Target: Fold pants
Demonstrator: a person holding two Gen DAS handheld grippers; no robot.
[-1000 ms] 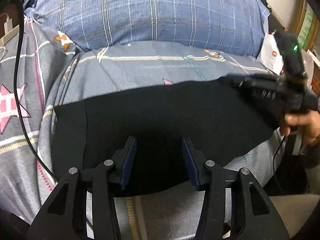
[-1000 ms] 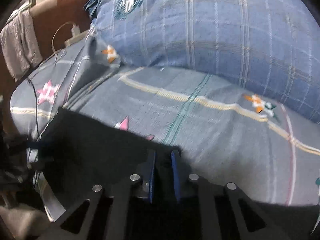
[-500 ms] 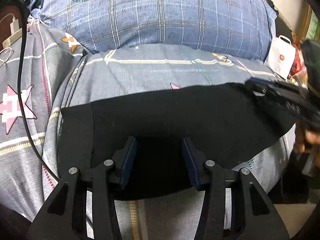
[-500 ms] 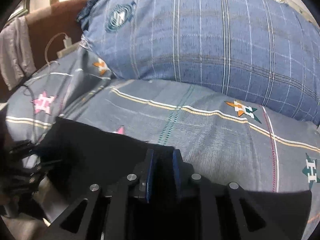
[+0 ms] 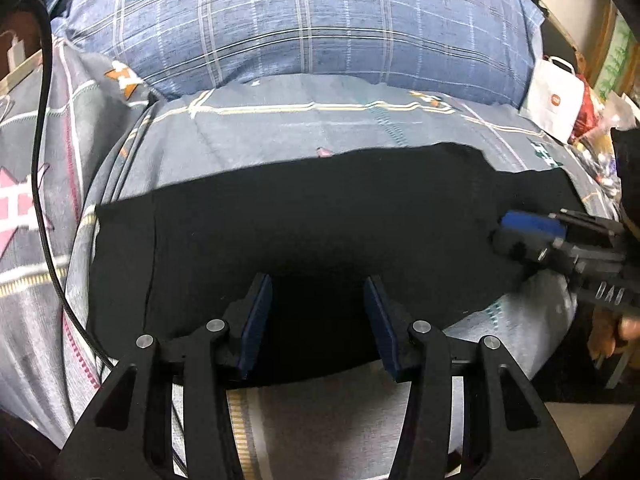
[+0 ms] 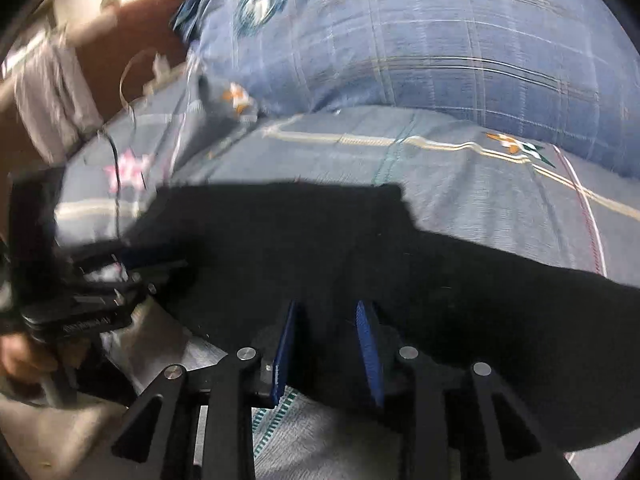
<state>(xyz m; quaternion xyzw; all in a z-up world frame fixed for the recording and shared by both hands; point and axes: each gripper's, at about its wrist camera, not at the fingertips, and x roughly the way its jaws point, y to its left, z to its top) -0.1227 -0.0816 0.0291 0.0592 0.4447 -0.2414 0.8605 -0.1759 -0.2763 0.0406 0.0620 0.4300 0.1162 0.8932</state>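
Since the earlier frame, right gripper [image 6: 328,350] has released the pants [image 5: 304,236]; its jaws are opening, cloth lying between them unpinched. Pants lie flat across frame centre on the star-patterned bedsheet [image 5: 288,128]. Left gripper [image 5: 318,320] spread over the near edge, gripping nothing.

The star motifs on the bedsheet [image 5: 280,128] bear a letter "H".

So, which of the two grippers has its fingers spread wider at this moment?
The left gripper: its blue pads stand far apart over the black pants. The right gripper shows a narrower gap; its jaws are opening, with cloth between them.
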